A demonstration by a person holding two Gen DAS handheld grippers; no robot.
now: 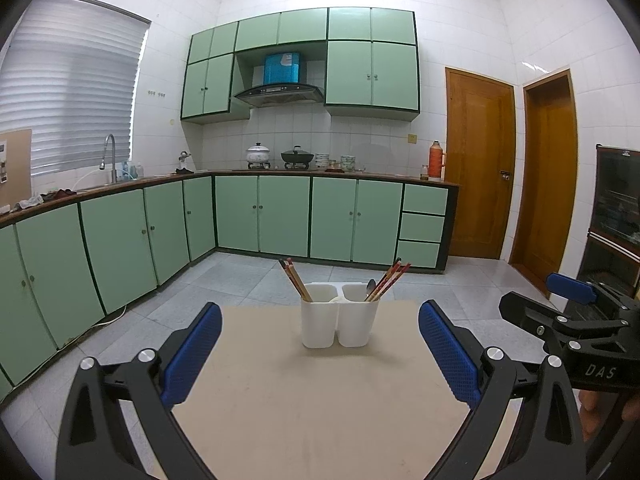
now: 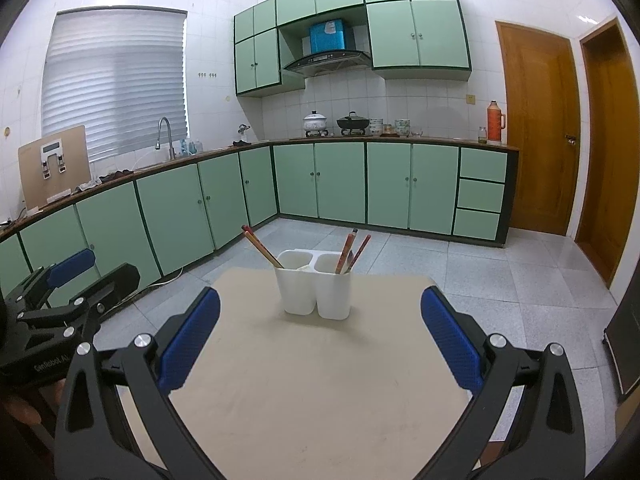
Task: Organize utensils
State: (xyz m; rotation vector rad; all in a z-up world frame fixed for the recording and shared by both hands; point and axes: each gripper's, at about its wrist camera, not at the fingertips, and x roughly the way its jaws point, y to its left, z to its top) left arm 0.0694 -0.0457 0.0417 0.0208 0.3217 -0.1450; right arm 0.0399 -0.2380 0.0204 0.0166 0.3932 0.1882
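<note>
A white two-compartment utensil holder (image 1: 339,320) (image 2: 314,290) stands near the far edge of a beige table (image 1: 304,400) (image 2: 312,380). Its left cup holds reddish chopsticks (image 1: 295,280) (image 2: 262,247) leaning left. The right cup holds more chopsticks (image 1: 389,280) (image 2: 354,250) and a metal spoon (image 1: 370,287) leaning right. My left gripper (image 1: 320,350) is open, empty, well short of the holder. My right gripper (image 2: 320,342) is likewise open and empty, facing the holder. Each gripper shows at the other view's side: the right gripper (image 1: 576,304), the left gripper (image 2: 64,280).
Green kitchen cabinets (image 1: 280,216) run along the back and left walls, with a sink, pots and a thermos on the counter. Wooden doors (image 1: 480,168) stand at the right. A grey tiled floor (image 1: 460,280) surrounds the table. A hand (image 1: 592,404) holds the right gripper.
</note>
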